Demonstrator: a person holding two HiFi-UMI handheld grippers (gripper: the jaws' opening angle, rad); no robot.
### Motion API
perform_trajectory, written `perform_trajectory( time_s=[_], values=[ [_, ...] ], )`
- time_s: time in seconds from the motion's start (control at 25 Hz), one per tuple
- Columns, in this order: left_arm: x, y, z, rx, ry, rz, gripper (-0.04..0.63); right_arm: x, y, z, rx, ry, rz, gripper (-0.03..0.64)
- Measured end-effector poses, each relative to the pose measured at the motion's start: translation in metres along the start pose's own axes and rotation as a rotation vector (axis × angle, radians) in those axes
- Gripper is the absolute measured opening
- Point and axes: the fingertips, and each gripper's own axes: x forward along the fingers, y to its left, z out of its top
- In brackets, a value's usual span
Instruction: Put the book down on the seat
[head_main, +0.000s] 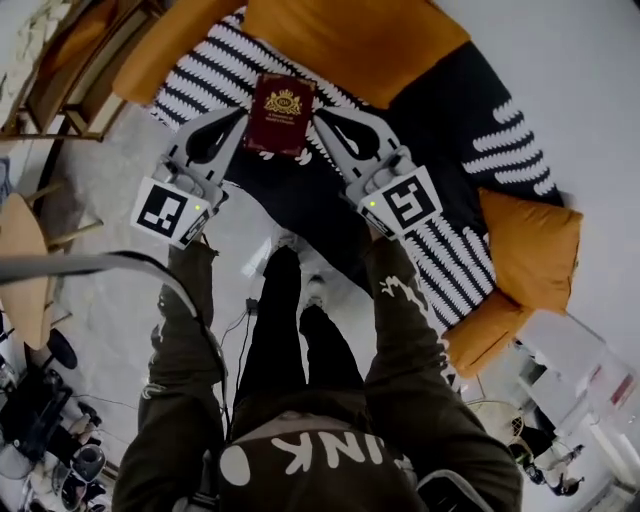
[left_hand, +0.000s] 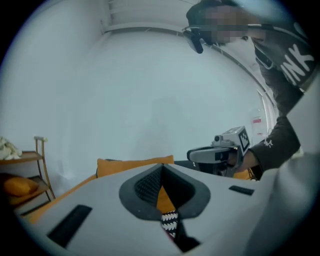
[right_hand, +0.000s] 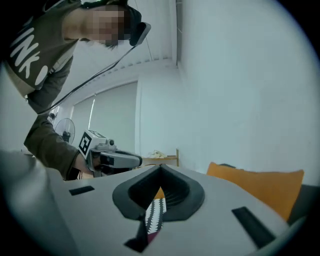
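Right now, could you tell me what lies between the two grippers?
A dark red book lies between them, over the striped seat, as the head view shows.

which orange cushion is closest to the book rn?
The big back cushion at top centre of the head view: its edge sits just above the book. The others lie off to the sides.

The white letters "INK" are read on the person's sweatshirt (head_main: 322, 452), at six o'clock in the head view. Gold print on the book (head_main: 281, 113) cannot be made out.
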Motion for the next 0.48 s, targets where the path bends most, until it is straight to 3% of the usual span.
perform_trajectory(
  time_s=[0.32, 0.48],
  values=[
    [-0.075, -0.106, 0.154, 0.081, -0.096, 0.015, 0.002, -0.085, 0.089, 0.156, -0.126, -0.116, 0.033, 0.008],
    [-0.122, -0.156, 0.211, 0.117, -0.129, 0.029, 0.002, -0.124, 0.140, 0.214, -0.172, -0.133, 0.048, 0.008]
  ],
)
